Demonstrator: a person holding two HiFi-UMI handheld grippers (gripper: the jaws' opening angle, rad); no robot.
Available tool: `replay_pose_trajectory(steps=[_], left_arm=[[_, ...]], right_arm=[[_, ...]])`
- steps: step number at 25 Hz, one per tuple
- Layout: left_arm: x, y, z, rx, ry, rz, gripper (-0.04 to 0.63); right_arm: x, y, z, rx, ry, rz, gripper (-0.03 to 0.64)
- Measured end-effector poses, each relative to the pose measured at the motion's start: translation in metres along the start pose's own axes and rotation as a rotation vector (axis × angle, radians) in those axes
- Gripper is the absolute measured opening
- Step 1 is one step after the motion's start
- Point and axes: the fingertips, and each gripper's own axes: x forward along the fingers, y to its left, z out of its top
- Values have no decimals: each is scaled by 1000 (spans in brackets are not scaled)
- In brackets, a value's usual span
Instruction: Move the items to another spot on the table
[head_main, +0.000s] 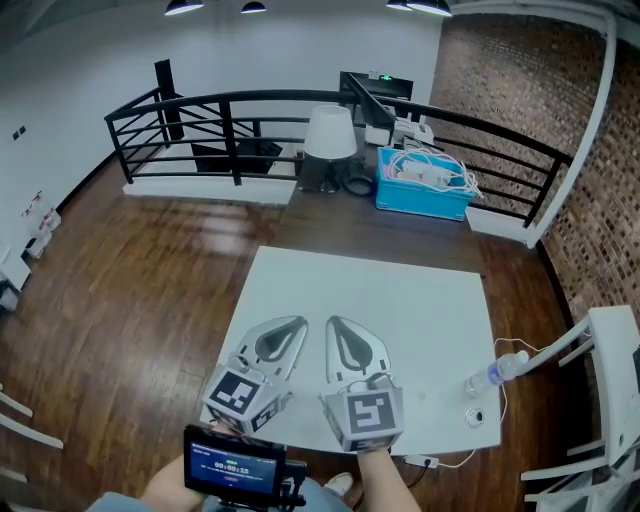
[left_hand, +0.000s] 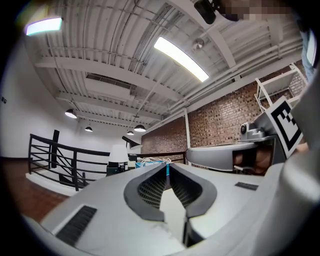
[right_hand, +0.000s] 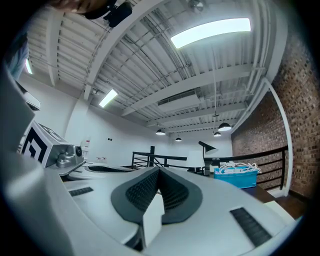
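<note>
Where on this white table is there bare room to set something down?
The whole far half of the white table, up to its back edge, is bare, and so is the left side ahead of the left gripper. It is crowded at the near right corner, with the bottle and cable.

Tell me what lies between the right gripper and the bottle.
Only bare table separates the right gripper from the bottle, in the head view.

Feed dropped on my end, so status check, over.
Left gripper, right gripper shut, empty, over table's near edge. Bottle at right edge, untouched. Cable trails beside it.
</note>
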Motion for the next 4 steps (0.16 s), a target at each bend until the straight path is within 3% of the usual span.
replay_pose_trajectory(steps=[4], left_arm=[[1,-2,0,-1,4,-4,21]], right_arm=[[0,-1,-1,-1,4,-4,3]])
